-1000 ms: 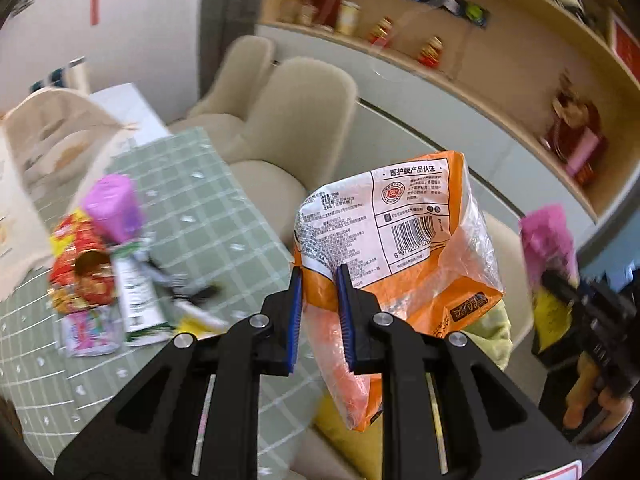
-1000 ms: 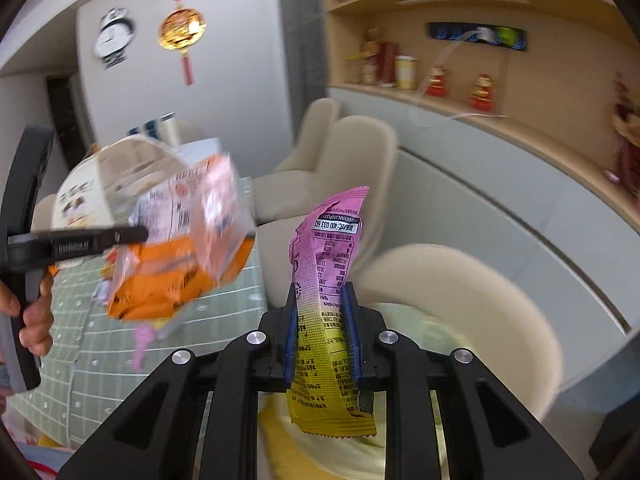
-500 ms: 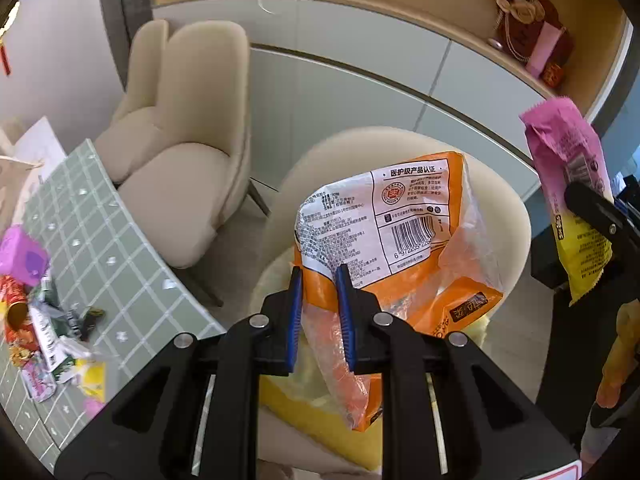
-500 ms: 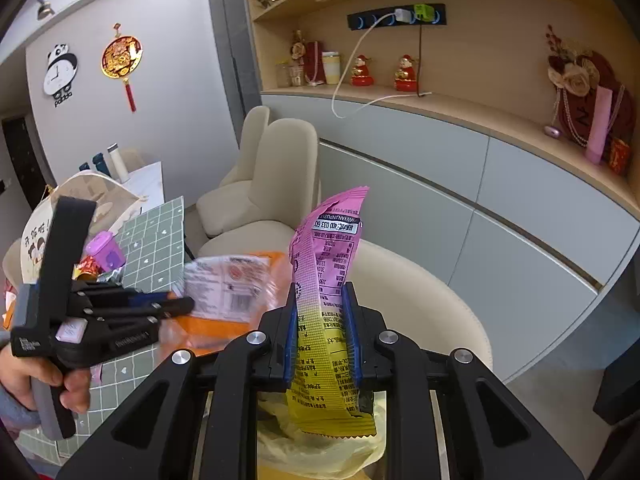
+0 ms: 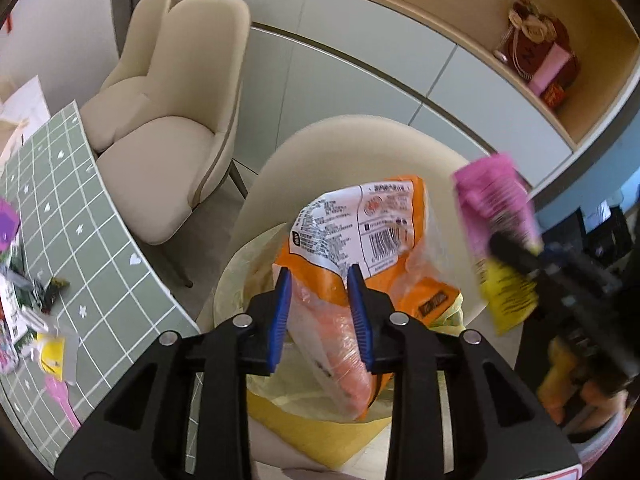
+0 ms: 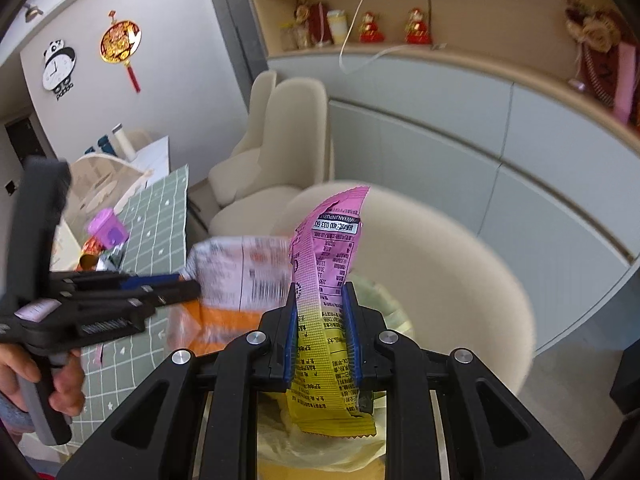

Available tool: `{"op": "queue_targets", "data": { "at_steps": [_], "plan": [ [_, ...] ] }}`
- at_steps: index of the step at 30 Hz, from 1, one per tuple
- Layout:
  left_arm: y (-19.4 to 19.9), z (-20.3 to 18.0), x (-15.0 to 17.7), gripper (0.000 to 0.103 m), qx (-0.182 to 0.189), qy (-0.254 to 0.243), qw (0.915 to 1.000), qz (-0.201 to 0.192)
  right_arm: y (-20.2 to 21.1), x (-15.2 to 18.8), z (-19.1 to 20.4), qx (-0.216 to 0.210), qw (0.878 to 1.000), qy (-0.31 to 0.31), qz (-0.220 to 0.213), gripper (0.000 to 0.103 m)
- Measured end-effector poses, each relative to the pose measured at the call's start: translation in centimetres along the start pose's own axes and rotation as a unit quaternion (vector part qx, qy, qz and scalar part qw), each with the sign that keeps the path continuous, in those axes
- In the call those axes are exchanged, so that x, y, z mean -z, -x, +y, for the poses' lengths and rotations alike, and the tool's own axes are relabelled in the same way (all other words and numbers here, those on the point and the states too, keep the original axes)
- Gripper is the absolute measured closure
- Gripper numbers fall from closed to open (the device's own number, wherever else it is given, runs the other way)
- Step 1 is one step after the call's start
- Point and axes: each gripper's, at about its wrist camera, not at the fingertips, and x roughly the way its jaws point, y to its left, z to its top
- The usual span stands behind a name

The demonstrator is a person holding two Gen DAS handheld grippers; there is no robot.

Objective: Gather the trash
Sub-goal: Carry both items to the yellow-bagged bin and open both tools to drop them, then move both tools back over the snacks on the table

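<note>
The left gripper point(image 5: 320, 312) is releasing: its jaws are spreading wider than 0.5 s ago, and the orange bag point(image 5: 360, 264) is sitting loosely between them, directly above the yellow-lined bin point(image 5: 244, 276). The right gripper point(image 6: 322, 328) is pinching the pink-and-yellow wrapper point(image 6: 326, 280), also above the bin, nearer the orange bag than before. Risk: the light bag is likely drifting or catching the bin rim and landing outside. Remaining trash point(image 5: 24, 308) is lying on the table point(image 5: 100, 240) left of the bin.

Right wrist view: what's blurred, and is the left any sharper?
Right wrist view: the orange bag and left tongs are motion-smeared, the pink-yellow wrapper sharp. Left wrist view: reversed, wrapper and right tongs blurred.
</note>
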Motion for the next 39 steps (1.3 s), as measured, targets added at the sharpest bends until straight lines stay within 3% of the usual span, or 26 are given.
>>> {"op": "queue_targets", "data": {
  "at_steps": [8,15,22,28,34,39],
  "plan": [
    [1.4,0.6,0.2,0.069,0.03,0.019,0.9993,-0.008,-1.4,-0.4,1.0,-0.009,1.0,0.011,0.008,0.083],
    [2.5,0.3,0.7,0.069,0.016,0.012,0.9997,-0.015,-1.7,-0.2,0.9,-0.038,0.999,0.002,0.017,0.083],
    [3.6,1.0,2.2,0.069,-0.01,0.0,0.9998,-0.017,-6.2,2.0,1.9,-0.071,0.993,-0.001,0.09,0.083],
    [5.0,2.9,3.5,0.069,-0.03,0.022,0.9989,-0.027,-9.4,4.2,2.1,-0.043,0.988,0.01,0.147,0.083],
    [6.1,5.5,5.3,0.069,-0.046,0.05,0.9971,-0.033,-9.5,4.7,1.8,-0.019,0.988,0.005,0.153,0.082],
    [6.4,7.3,6.5,0.069,-0.052,0.078,0.9951,-0.032,-7.8,4.4,1.8,-0.026,0.993,0.002,0.115,0.054]
  ]
}}
